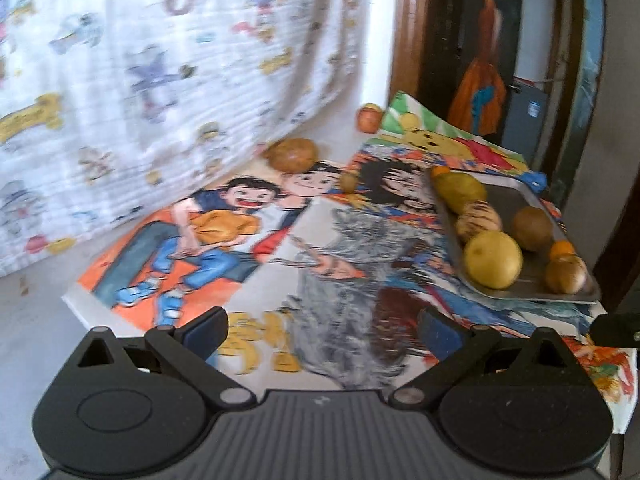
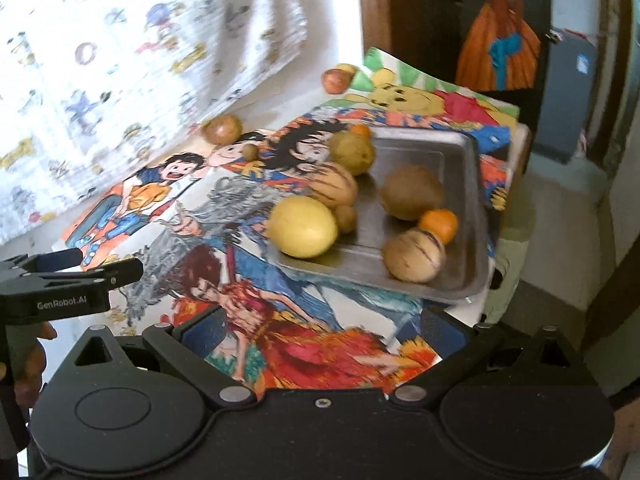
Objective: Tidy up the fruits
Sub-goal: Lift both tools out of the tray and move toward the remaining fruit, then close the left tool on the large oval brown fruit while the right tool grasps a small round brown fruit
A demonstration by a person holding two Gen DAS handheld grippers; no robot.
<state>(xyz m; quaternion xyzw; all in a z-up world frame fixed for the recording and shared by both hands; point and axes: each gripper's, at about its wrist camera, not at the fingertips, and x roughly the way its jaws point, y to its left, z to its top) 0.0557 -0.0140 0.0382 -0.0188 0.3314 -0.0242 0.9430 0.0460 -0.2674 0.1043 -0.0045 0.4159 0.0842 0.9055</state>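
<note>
Fruit lies in two groups around a metal tray (image 2: 460, 160) that sits at the right side of a surface (image 1: 44, 312) covered with bright cartoon posters. Inside the tray are a lemon (image 2: 302, 227) at its near left corner, striped melons, a brown kiwi (image 2: 412, 192) in the middle and a small orange (image 2: 439, 225) beside it.

Three fruits remain loose on the surface, all beyond the tray's far left corner: a brown round fruit (image 1: 292, 155) next to the curtain (image 1: 160, 60), a tiny fruit (image 1: 348, 181) between it and the tray, and a reddish apple (image 1: 369, 118) farthest back near the door frame.

The left hand-held gripper (image 1: 324, 330) has its jaws spread wide and holds nothing; the right hand-held gripper (image 2: 324, 330) is likewise wide and empty, hovering just in front of the tray's near edge.

The loose fruits lie ahead of both and away from the tray on its left, so the left one appears the nearer and better placed to reach them. The brown round fruit has no clear long axis, so probably any jaw angle would suit.
</note>
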